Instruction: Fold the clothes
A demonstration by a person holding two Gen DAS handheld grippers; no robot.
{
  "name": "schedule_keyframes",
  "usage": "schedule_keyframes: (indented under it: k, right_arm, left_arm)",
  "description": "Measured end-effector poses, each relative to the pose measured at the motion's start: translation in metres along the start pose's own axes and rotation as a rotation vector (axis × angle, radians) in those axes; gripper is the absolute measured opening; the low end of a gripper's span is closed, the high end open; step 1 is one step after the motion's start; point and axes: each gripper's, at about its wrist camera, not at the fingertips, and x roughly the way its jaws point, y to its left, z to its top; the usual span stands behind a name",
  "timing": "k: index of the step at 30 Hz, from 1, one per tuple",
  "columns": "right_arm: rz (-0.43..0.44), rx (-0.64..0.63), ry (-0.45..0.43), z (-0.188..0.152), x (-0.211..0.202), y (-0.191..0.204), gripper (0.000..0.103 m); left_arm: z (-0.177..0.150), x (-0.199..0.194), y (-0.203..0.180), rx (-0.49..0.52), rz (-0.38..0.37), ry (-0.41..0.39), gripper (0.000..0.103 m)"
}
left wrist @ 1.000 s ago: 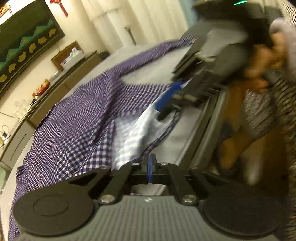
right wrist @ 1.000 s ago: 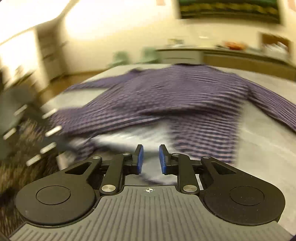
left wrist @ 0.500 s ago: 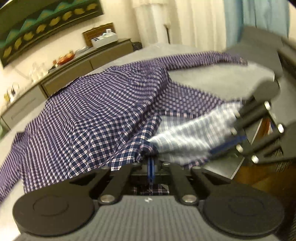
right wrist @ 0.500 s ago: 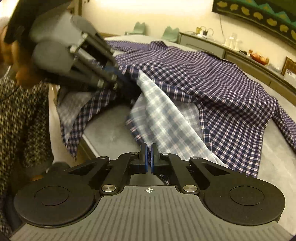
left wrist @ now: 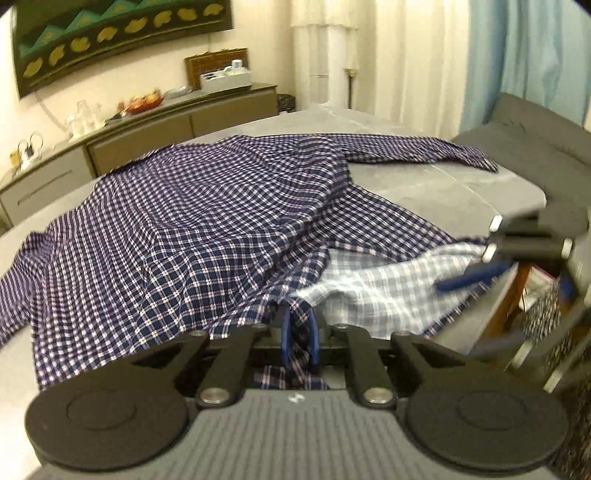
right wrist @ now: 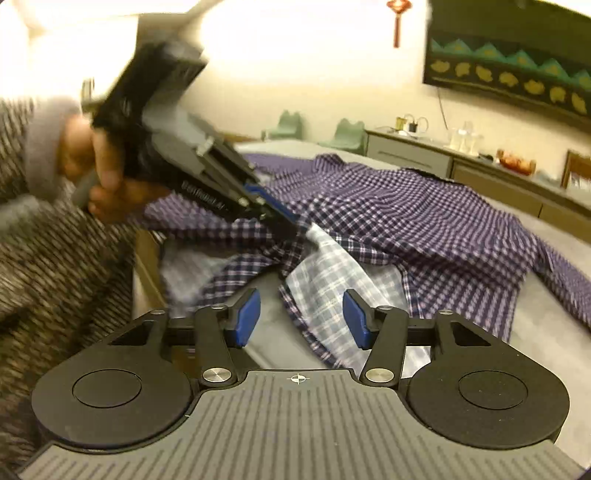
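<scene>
Shirt (left wrist: 207,221) lies spread on the grey table (left wrist: 443,184): light, limp, best pinched at the near hem. Left gripper (left wrist: 298,334) is easing open, probably still pinching hem; right gripper (right wrist: 301,319) opening, empty.

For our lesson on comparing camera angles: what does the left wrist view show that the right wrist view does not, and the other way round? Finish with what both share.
Only the left wrist view: cream curtains, a blue curtain and a grey sofa.

Only the right wrist view: the person's hand and knitted sleeve, two green chairs, a red hanging ornament.

Both: the checked shirt on the grey table, the sideboard, the wall hanging, the left hand-held gripper opening with shirt cloth between its fingers, and the right hand-held gripper opening, pressing nothing.
</scene>
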Motion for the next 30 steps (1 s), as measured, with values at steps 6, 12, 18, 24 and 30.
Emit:
schedule_keyframes:
  k: [6,12,18,24,30]
  right_arm:
    - [-0.145,-0.2,0.118,0.004,0.067,0.024,0.048]
    - [0.005,-0.146,0.175,0.014,0.033,0.014,0.0]
    - [0.355,-0.147,0.151,-0.02,-0.034,0.032,0.0]
    - [0.105,-0.025,0.022,-0.002,-0.018,-0.002,0.063]
    - [-0.074,-0.063,0.048,0.008,0.007,-0.005,0.066]
  left_arm:
    - [0.003,0.01,0.02,-0.107,-0.007,0.005,0.013]
    - [0.0,-0.031,0.03,-0.17,-0.052,-0.083,0.015]
    - [-0.005,-0.047,-0.01,-0.037,-0.103,-0.09,0.02]
    - [-0.004,-0.003,-0.023,0.007,-0.013,0.03,0.021]
    - [-0.029,-0.017,-0.011,-0.193,0.064,0.006,0.038]
